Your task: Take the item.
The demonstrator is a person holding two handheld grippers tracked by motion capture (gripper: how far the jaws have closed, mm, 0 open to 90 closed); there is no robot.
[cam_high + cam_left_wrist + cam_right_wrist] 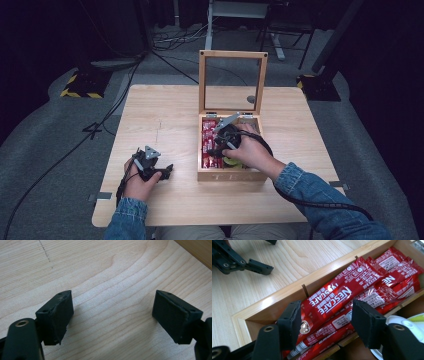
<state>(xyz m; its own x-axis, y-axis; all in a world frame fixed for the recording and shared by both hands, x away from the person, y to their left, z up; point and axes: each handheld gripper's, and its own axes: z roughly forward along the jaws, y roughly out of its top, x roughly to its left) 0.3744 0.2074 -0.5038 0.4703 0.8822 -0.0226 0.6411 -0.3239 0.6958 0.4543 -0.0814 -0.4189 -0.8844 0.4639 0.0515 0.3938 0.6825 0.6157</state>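
Right gripper (pixel 325 322), jaws spread, straddles a red sachet (pixel 332 300) in the box (pixel 231 175); the lower sachets are partly hidden. Left gripper (pixel 112 315), spread and empty, rests on the counter (pixel 100 270).

The table (pixel 105 272) is pale wood, smooth, with wavy grain lines. The box (pixel 269 302) is light wood too, smooth and a little shiny on its rim. Its lid (pixel 233 82) is a wood frame around clear glass. The packets (pixel 337 300) are red shiny plastic foil that crinkles. The pads (pixel 60 317) are black and matt, like rough rubber. The sleeve (pixel 320 200) is blue denim cloth.
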